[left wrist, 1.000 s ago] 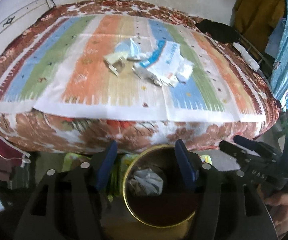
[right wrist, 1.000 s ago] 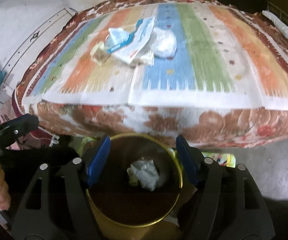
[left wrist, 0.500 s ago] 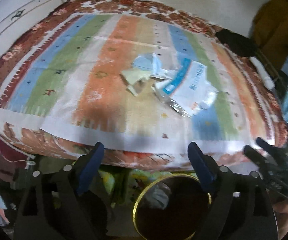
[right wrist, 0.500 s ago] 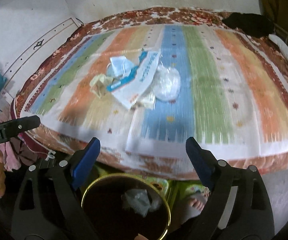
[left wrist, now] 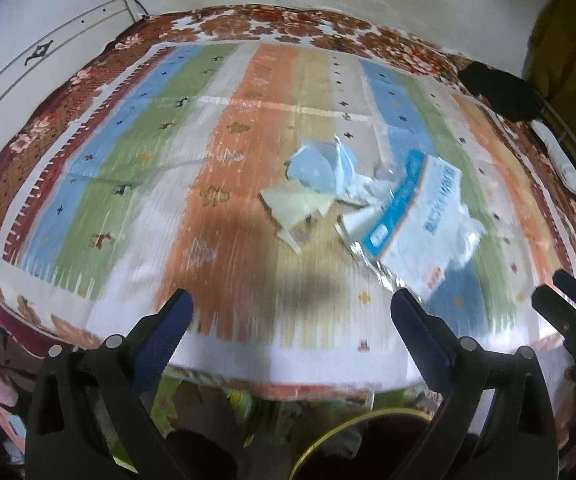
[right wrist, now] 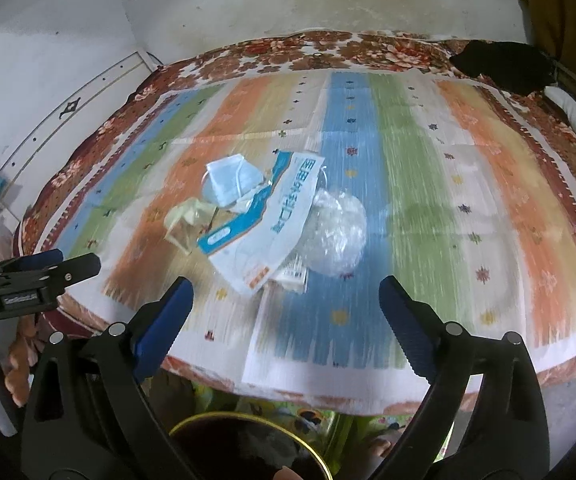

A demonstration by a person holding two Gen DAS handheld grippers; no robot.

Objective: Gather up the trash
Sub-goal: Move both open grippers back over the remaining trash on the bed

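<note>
Both tools spread wide and holding nothing: left gripper (left wrist: 291, 308) and right gripper (right wrist: 286, 294) poised above the near edge of a bed, blue fingertips (right wrist: 168, 304) far apart in each wrist view. Trash heaped near the middle of a striped mat (right wrist: 407, 168) laid over a floral bedcover (right wrist: 288, 46). Largest piece, a white and blue wrapper (right wrist: 276, 220), lying flat with its long axis diagonal in the right wrist view, near end toward the grippers, far end angled up and right toward the wall (right wrist: 228, 0). Same wrapper (left wrist: 415, 216) in the left wrist view, long axis tilted from lower left to upper right. Crumpled pale blue face mask (right wrist: 230, 182) touching the wrapper's far left side; folded yellowish paper (right wrist: 188, 222) just beside it on the left. Clear plastic bag (right wrist: 335, 232), bunched, against the wrapper's right edge. Small white packet (right wrist: 293, 276) partly under the wrapper's near end. Gold-rimmed bin (right wrist: 248, 440) on the floor below the mattress edge, crumpled scrap inside, details too dark to tell. Black cloth (right wrist: 503, 64) at the bed's far right corner. Motion blur over the mat.
</note>
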